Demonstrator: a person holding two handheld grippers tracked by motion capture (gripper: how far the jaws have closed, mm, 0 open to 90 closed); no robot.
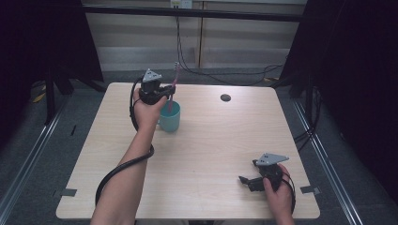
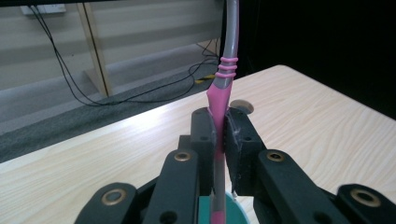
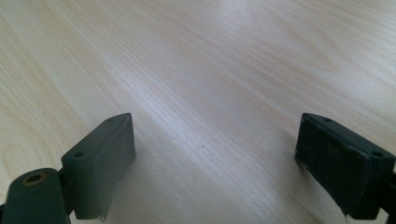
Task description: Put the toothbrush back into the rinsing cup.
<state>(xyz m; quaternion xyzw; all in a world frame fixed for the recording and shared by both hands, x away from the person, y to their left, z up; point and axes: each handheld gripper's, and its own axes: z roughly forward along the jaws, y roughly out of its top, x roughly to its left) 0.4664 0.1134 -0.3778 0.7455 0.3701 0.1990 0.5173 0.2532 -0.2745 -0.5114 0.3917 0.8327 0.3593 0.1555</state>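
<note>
A pink and grey toothbrush [image 1: 174, 80] stands upright over a teal cup [image 1: 170, 117] at the table's far left, its lower end inside the cup. My left gripper [image 1: 165, 92] is shut on the handle just above the rim. In the left gripper view both jaws press on the pink part of the toothbrush [image 2: 226, 70], and the teal cup [image 2: 238, 213] shows below them. My right gripper [image 1: 245, 181] rests on the table [image 1: 211, 145] near the front right corner, open, with bare wood between its jaws in the right gripper view [image 3: 215, 172].
A small dark round hole [image 1: 225, 97] sits in the tabletop toward the far right. Black cables [image 1: 225, 75] lie on the floor beyond the far edge. Dark curtains flank both sides.
</note>
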